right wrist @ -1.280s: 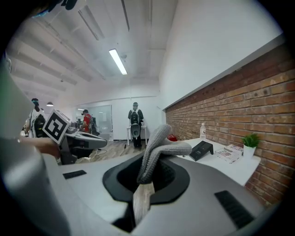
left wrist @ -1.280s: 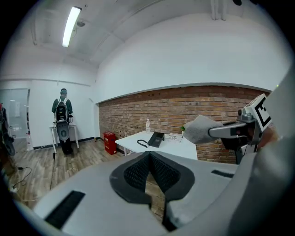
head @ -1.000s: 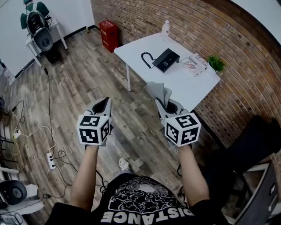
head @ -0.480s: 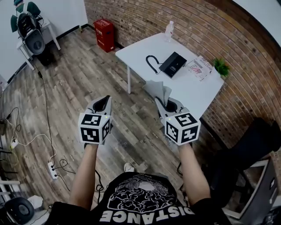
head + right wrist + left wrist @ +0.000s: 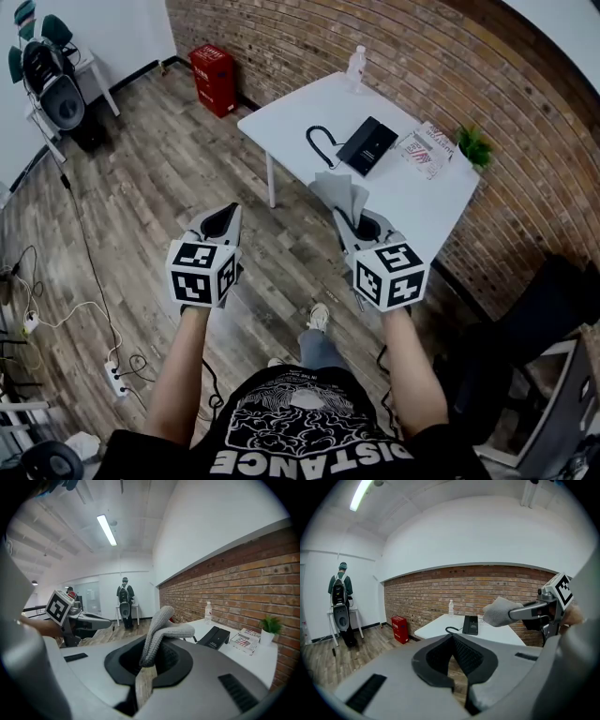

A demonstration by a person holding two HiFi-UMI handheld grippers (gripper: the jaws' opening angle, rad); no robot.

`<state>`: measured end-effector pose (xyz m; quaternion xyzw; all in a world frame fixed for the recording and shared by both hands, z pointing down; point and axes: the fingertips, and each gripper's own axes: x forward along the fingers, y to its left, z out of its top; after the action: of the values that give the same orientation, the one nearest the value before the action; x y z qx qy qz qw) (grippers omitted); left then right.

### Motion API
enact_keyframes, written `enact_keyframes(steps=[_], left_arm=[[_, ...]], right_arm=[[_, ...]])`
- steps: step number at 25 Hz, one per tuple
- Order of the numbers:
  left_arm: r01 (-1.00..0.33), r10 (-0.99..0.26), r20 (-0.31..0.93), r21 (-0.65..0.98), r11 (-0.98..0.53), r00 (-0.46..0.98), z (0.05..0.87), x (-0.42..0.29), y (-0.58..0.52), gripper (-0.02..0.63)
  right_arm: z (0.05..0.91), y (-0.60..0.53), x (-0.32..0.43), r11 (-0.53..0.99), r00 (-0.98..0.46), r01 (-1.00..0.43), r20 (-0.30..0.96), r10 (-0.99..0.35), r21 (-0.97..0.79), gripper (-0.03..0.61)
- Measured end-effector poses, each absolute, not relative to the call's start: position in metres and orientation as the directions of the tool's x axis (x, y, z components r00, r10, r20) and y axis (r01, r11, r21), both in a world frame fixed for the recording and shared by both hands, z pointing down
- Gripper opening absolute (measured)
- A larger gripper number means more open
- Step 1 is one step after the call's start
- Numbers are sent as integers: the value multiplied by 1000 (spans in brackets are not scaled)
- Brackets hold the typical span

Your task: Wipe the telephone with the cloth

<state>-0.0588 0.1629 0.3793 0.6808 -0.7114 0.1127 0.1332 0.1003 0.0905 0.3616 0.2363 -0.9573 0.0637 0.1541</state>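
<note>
The black telephone lies on the white table at the upper right, its coiled cord to its left. It also shows in the left gripper view as the telephone and in the right gripper view as the telephone. My right gripper is held in the air short of the table, shut on a grey cloth that stands up out of its jaws. That cloth droops over at its top. My left gripper hangs over the floor, shut and with nothing in it.
On the table stand a clear bottle, a magazine and a small green plant. A brick wall runs behind it. A red box sits on the wood floor, a white stand with dark equipment at far left, cables at left.
The whole view has shifted as the person stepped forward, and a foot now shows below the grippers. Both grippers keep their pose, the cloth still held in the right one.
</note>
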Motion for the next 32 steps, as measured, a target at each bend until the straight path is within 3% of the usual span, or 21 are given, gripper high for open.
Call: enact_keyframes(steps=[18,32], left_arm=[[-999,-929,370,33,36,-22,391,-60,-50,6],[-999,-922,387,31,33,-19,390,-51,-145,6]], right_arm=[[381,-121,92,877,-850,-468,325,-414,-106,12],[378,-226,98,869,-846,-481,322,-425,-115,12]])
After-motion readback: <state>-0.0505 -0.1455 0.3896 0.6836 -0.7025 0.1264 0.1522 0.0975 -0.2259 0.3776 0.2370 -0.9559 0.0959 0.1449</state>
